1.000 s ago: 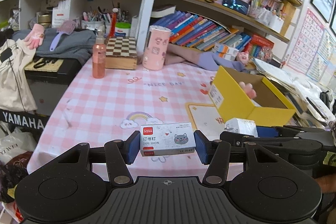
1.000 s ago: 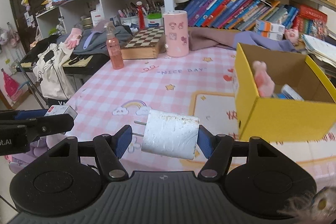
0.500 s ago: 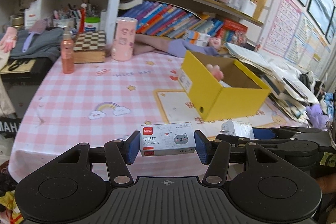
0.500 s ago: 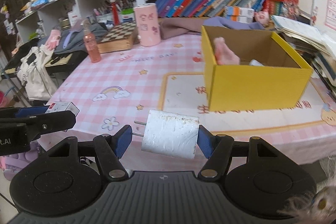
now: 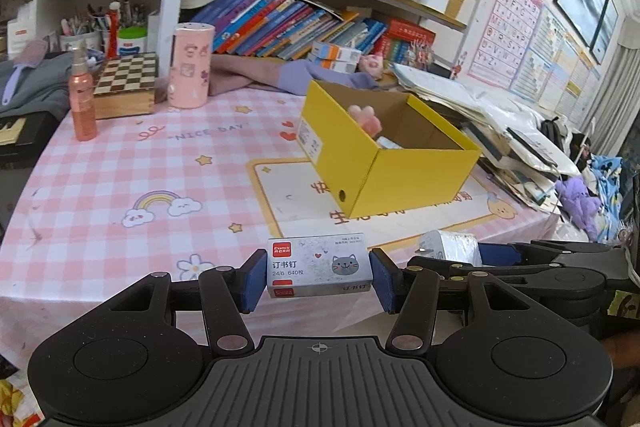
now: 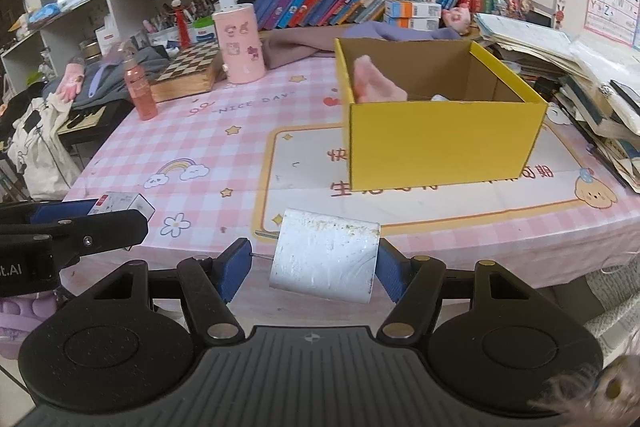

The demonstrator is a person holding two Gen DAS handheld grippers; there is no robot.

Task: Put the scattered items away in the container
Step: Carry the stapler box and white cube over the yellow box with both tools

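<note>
My left gripper (image 5: 318,277) is shut on a grey staple box (image 5: 318,265) with a cat picture, held above the table's near edge. My right gripper (image 6: 314,267) is shut on a white charger plug (image 6: 326,255) with prongs pointing left. It also shows in the left wrist view (image 5: 450,247). The open yellow box (image 5: 400,175) stands on the table ahead and to the right; in the right wrist view (image 6: 440,143) it is straight ahead. A pink soft item (image 6: 374,85) and some small items lie inside it.
On the pink checked tablecloth (image 5: 160,167) stand a pink spray bottle (image 5: 82,99), a chessboard box (image 5: 126,85) and a pink cylinder (image 5: 190,67) at the back left. Bookshelves rise behind. Stacked papers (image 6: 592,75) crowd the right side.
Both views have swung right and nearer, so the yellow box is now closer and more central. Both grippers still hold their items.
</note>
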